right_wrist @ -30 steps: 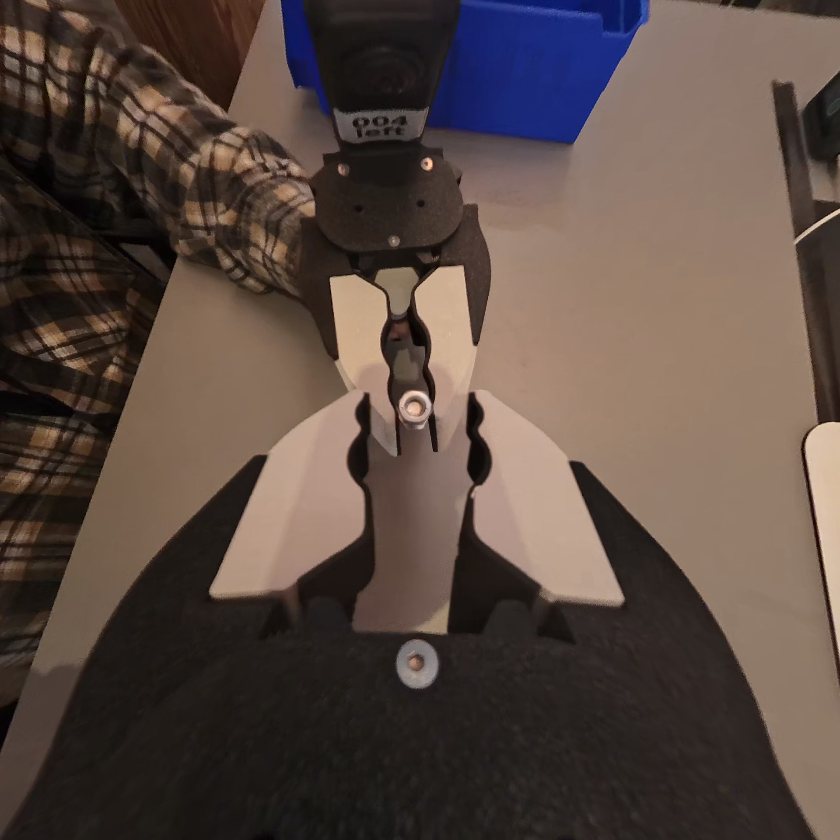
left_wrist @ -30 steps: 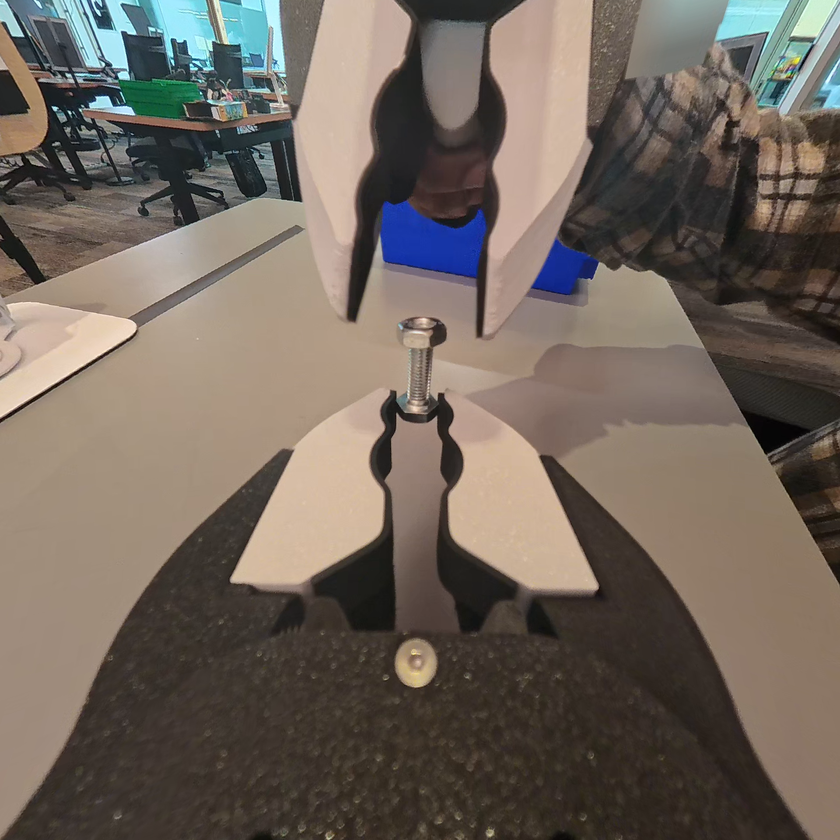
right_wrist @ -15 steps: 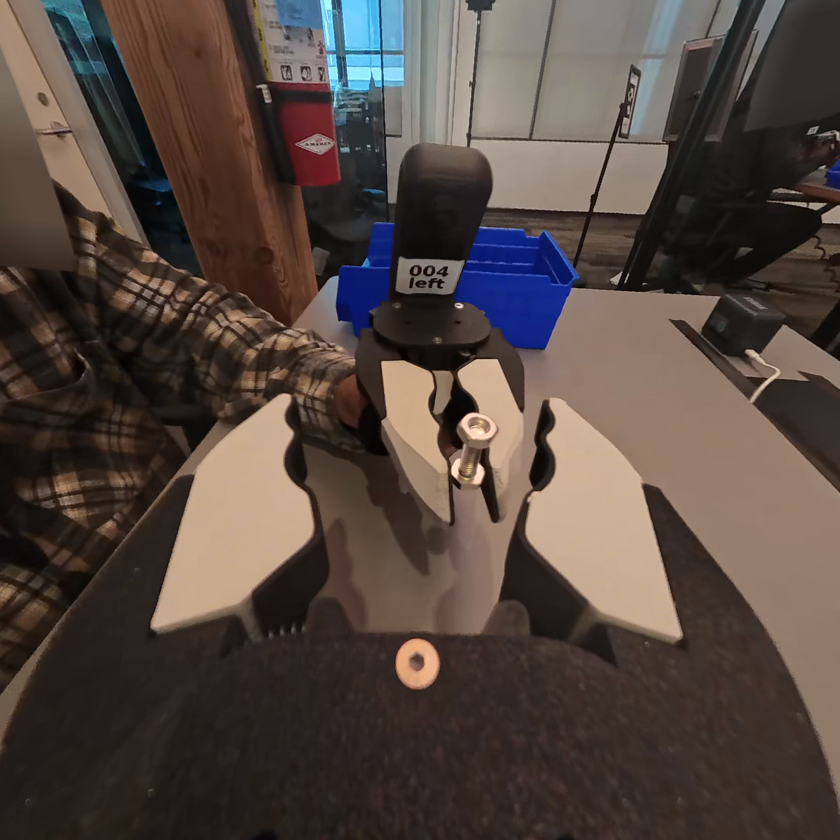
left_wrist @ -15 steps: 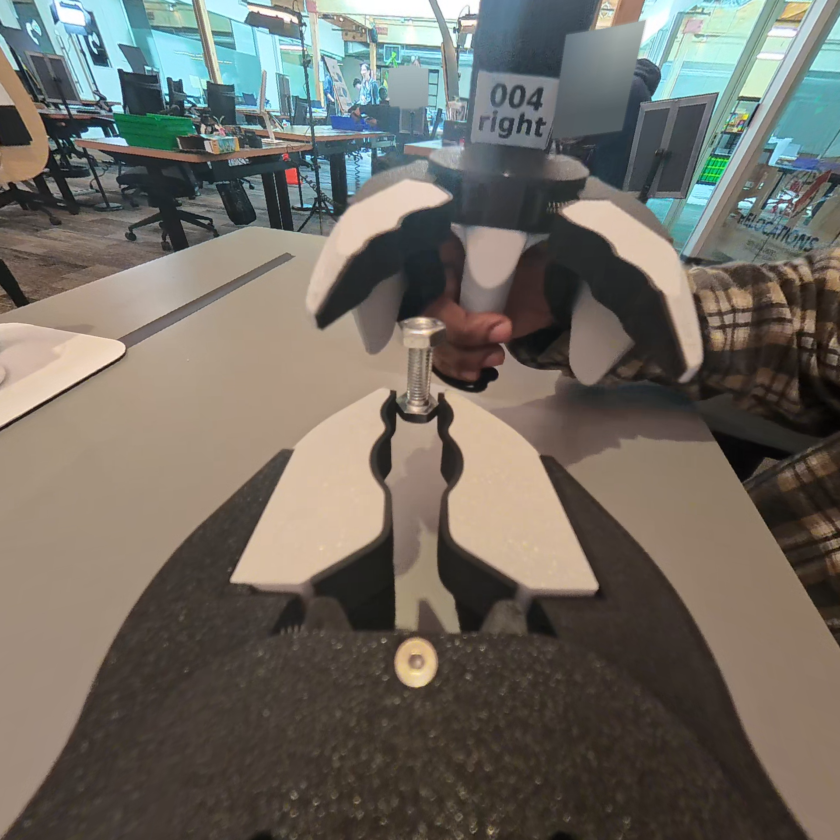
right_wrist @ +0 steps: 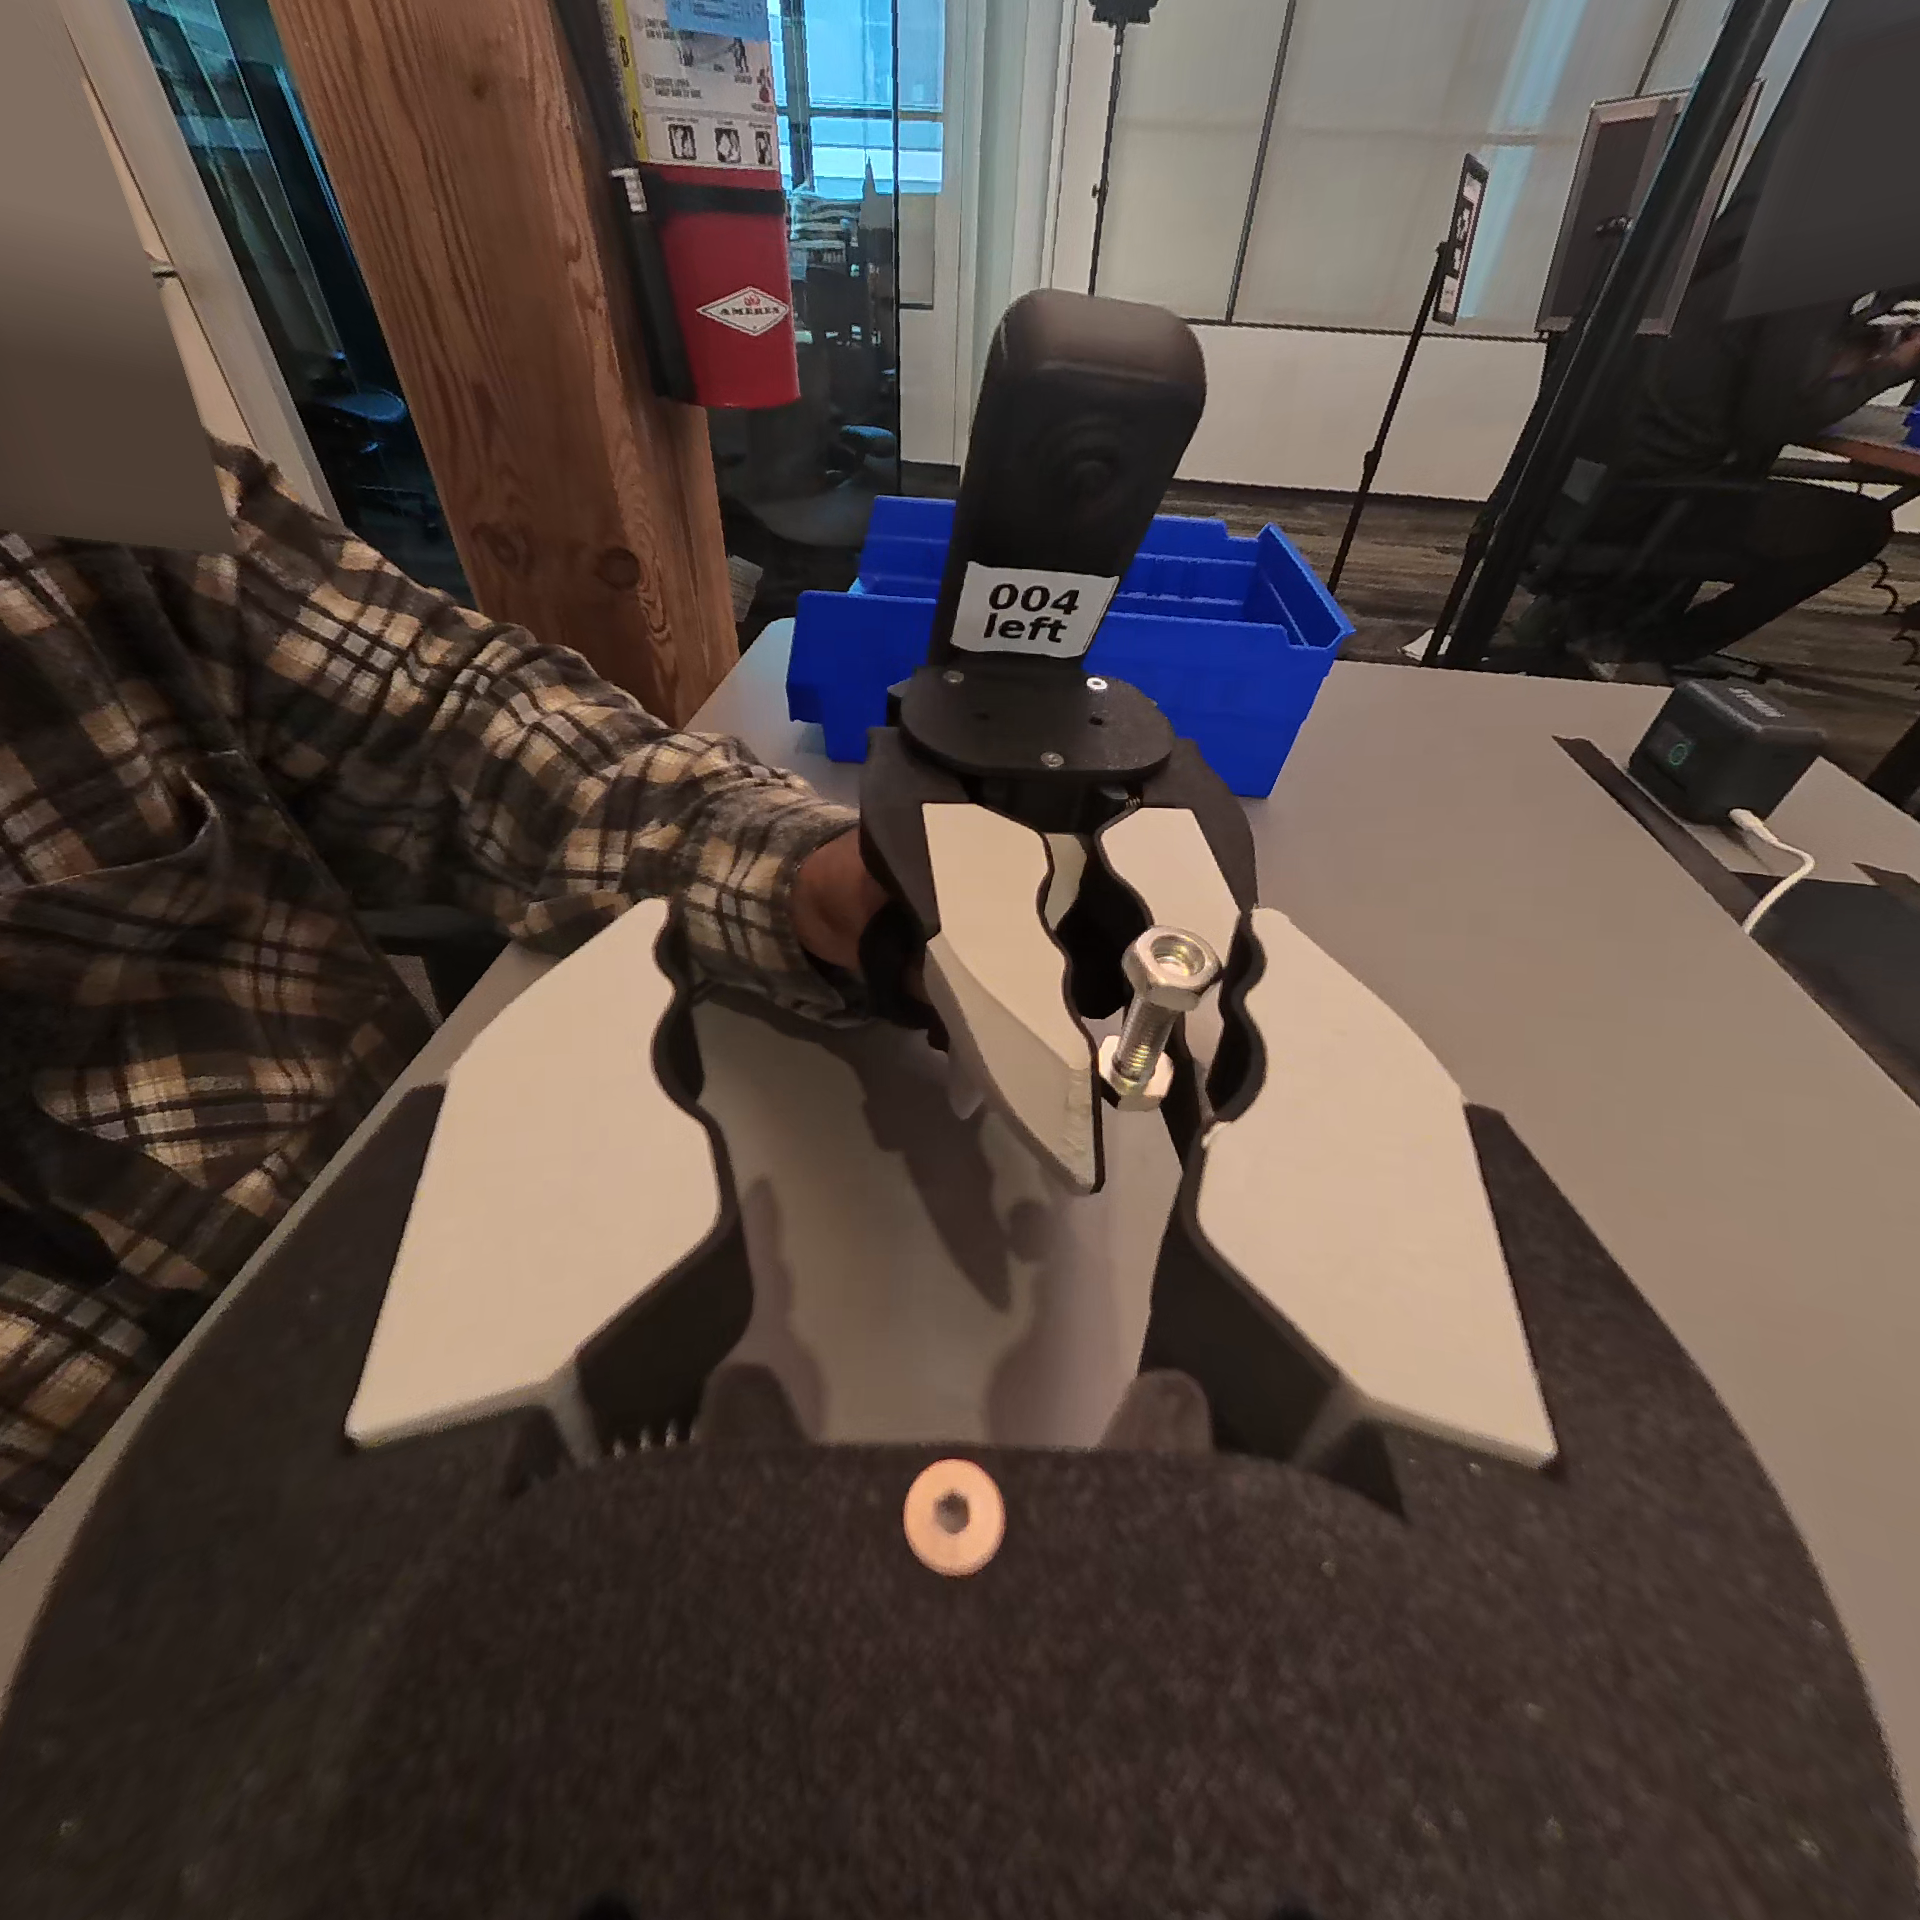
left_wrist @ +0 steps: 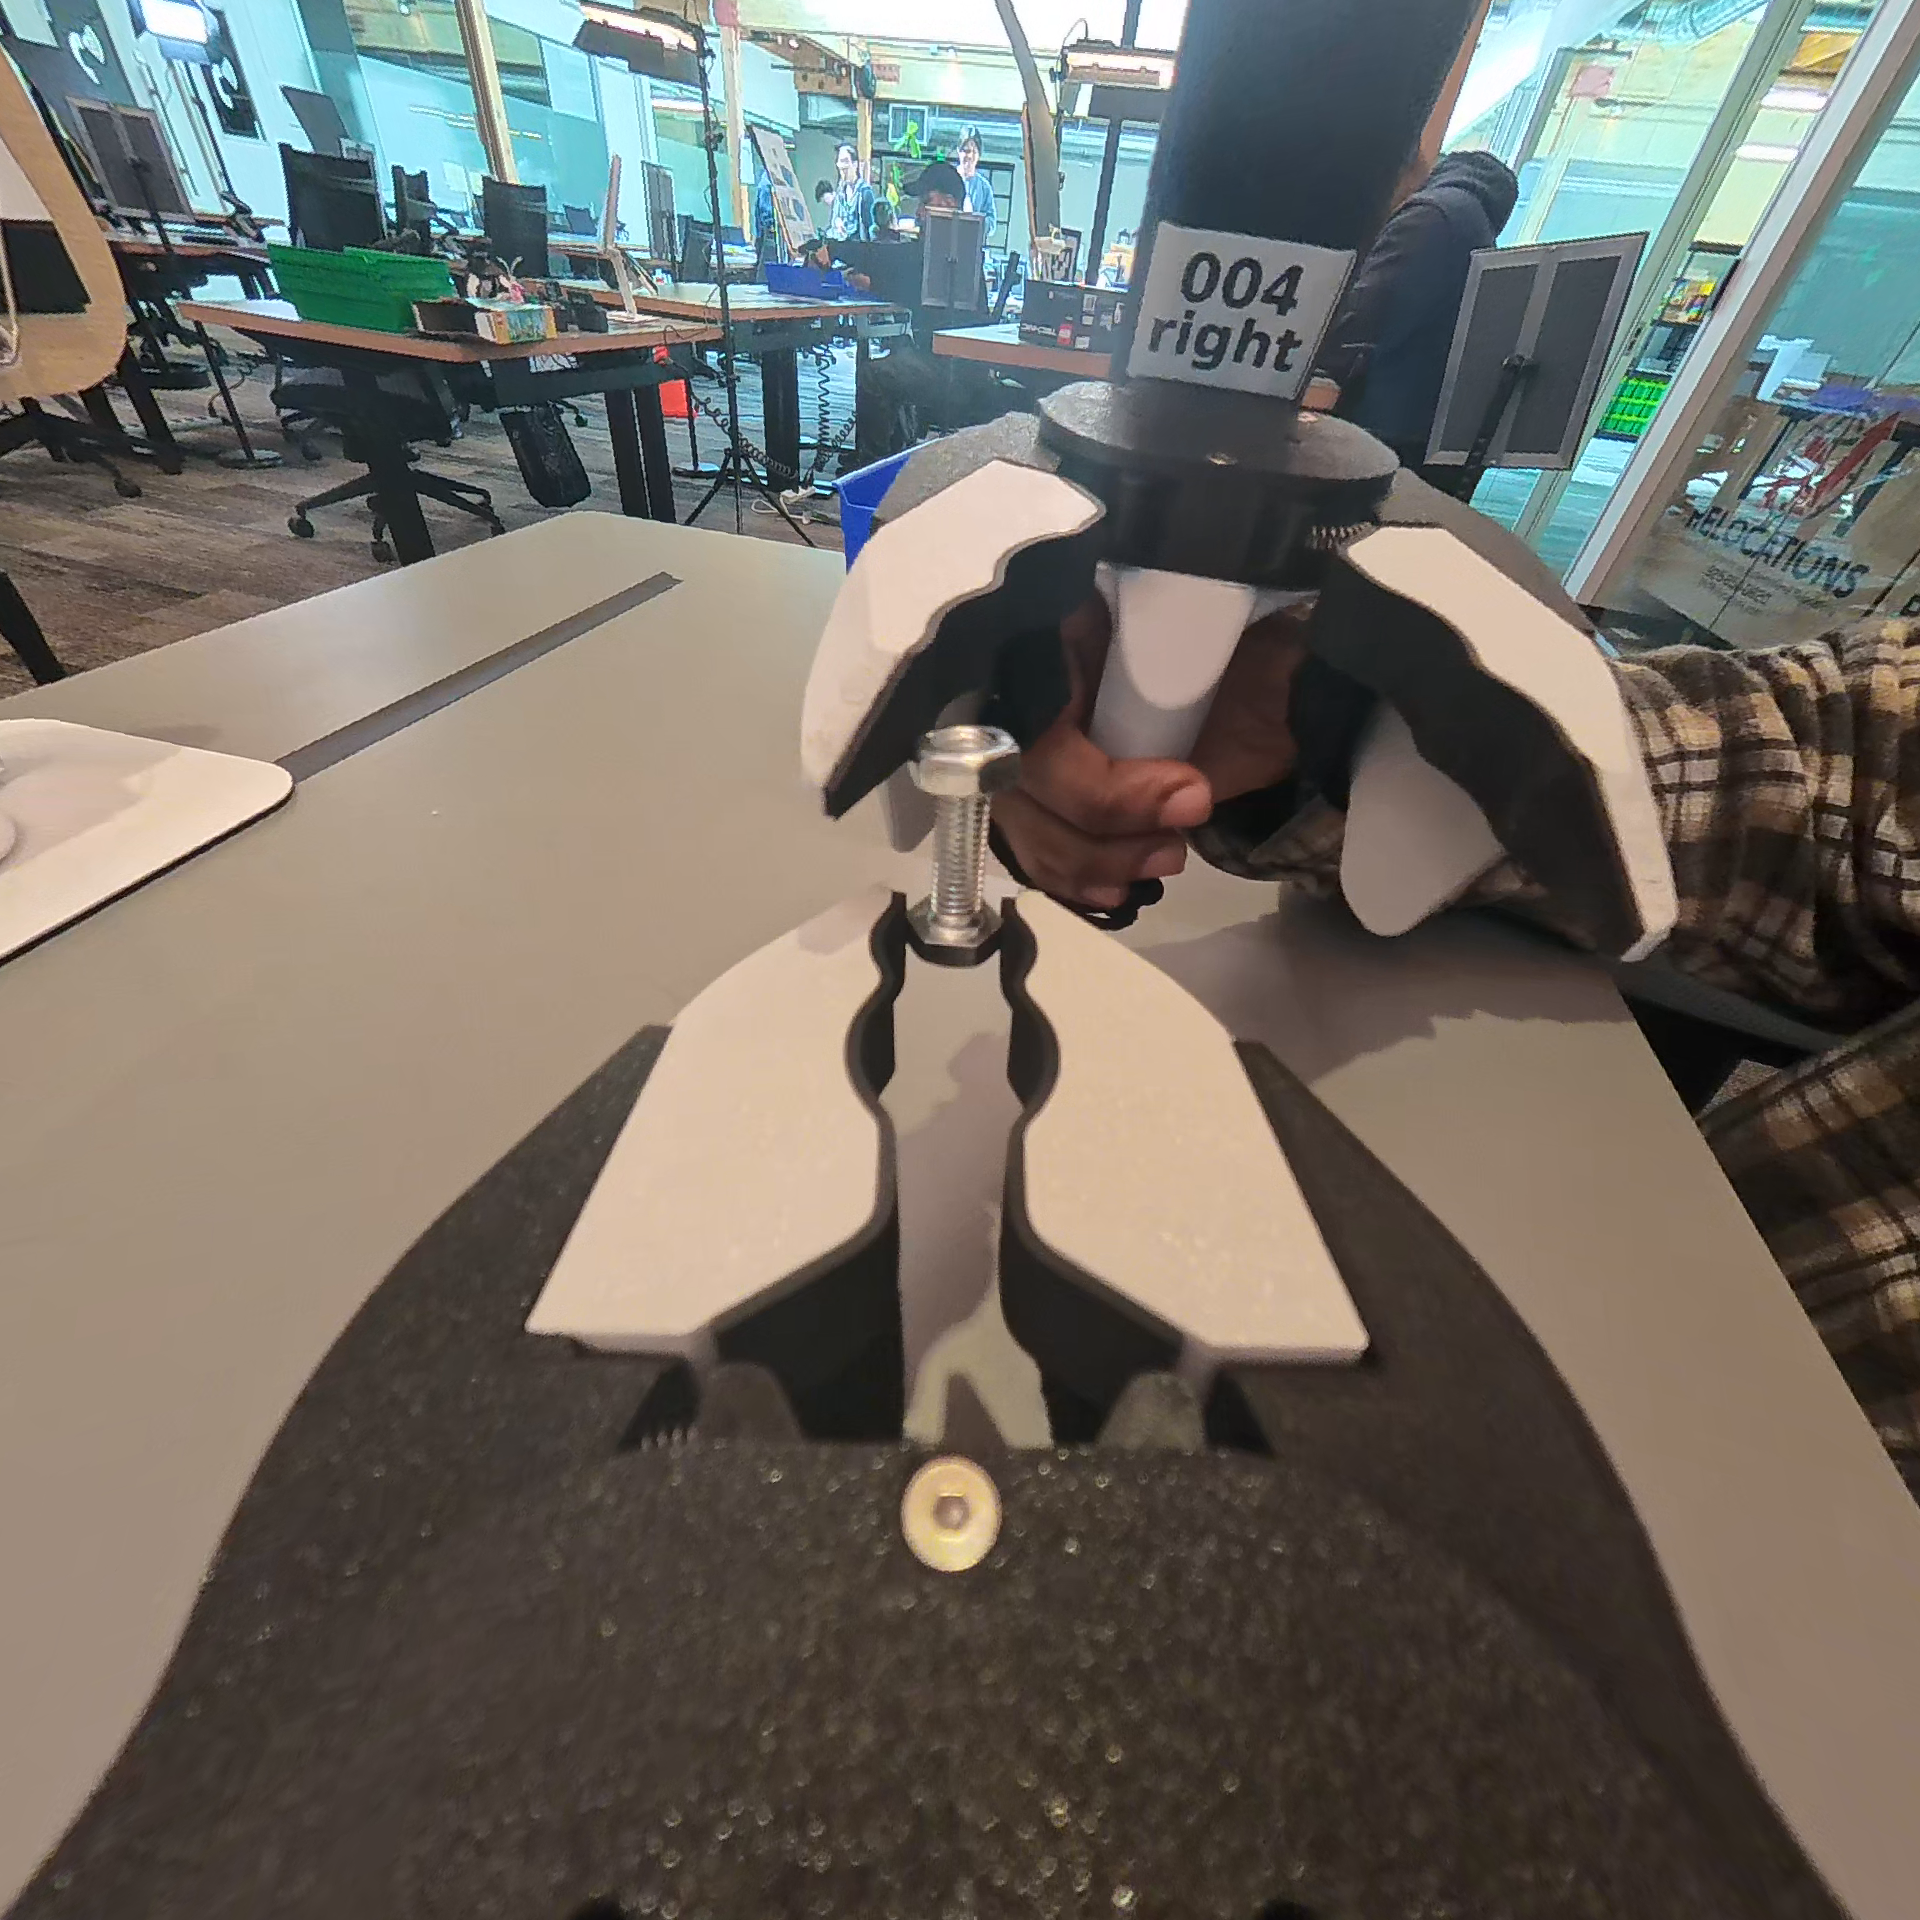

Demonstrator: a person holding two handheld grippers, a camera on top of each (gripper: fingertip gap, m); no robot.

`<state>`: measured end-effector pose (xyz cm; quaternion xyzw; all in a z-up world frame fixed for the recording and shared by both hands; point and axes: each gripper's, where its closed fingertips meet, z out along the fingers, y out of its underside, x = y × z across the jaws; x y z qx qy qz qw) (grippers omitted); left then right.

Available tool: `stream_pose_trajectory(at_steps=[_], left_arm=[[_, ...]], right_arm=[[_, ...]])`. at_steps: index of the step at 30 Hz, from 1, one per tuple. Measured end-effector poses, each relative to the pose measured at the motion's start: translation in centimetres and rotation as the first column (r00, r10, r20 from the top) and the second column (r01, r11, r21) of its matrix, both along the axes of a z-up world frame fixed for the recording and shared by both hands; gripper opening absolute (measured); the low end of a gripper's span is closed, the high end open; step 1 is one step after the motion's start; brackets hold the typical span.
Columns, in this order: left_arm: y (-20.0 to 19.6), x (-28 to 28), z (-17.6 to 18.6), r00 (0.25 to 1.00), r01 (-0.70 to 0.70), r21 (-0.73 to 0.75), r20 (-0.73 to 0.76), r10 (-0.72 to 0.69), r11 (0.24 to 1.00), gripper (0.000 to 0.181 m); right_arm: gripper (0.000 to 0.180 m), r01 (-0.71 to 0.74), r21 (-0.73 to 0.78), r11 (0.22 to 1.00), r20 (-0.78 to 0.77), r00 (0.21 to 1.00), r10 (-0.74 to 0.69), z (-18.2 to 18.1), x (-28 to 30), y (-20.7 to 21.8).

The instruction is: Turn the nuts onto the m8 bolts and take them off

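A silver M8 bolt (left_wrist: 958,847) stands upright on the grey table (left_wrist: 416,935), with a hex nut (left_wrist: 964,764) at the top of its thread. My left gripper (left_wrist: 951,930) is shut on the bolt's head at the bottom. My right gripper (right_wrist: 956,925) is wide open and faces the left one. In the right wrist view the bolt (right_wrist: 1148,1023) and nut (right_wrist: 1174,961) stand between its jaws, close to the right finger (right_wrist: 1330,1143). Contact there cannot be told. The left gripper (right_wrist: 1132,1101) shows there, and the right gripper (left_wrist: 1132,842) shows in the left wrist view.
A blue bin (right_wrist: 1226,665) stands behind the left gripper. A white pad (left_wrist: 104,821) lies at the table's left, beyond a dark slot (left_wrist: 468,675). A black box (right_wrist: 1714,748) with a white cable sits far right. A person's plaid sleeve (right_wrist: 416,779) lies along the table edge. One gripper's finger ends stand about 6 centimeters off the other's.
My right gripper has swung from pointing down over the nut to level, facing the left gripper, and its jaws have opened wide. The left gripper and bolt have not moved.
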<state>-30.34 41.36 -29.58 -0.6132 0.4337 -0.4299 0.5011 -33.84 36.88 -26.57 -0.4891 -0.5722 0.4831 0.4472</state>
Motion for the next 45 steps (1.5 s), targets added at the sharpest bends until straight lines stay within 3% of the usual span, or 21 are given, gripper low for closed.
stream_pose_trajectory(at_steps=[45], left_arm=[[0.0, 0.1, -0.3, 1.000, -0.007, -0.001, -0.017, 0.007, 1.000, 0.016]], right_arm=[[0.092, 0.024, 0.004, 1.000, -0.027, 0.999, -0.024, 0.2, 0.9, 0.5]])
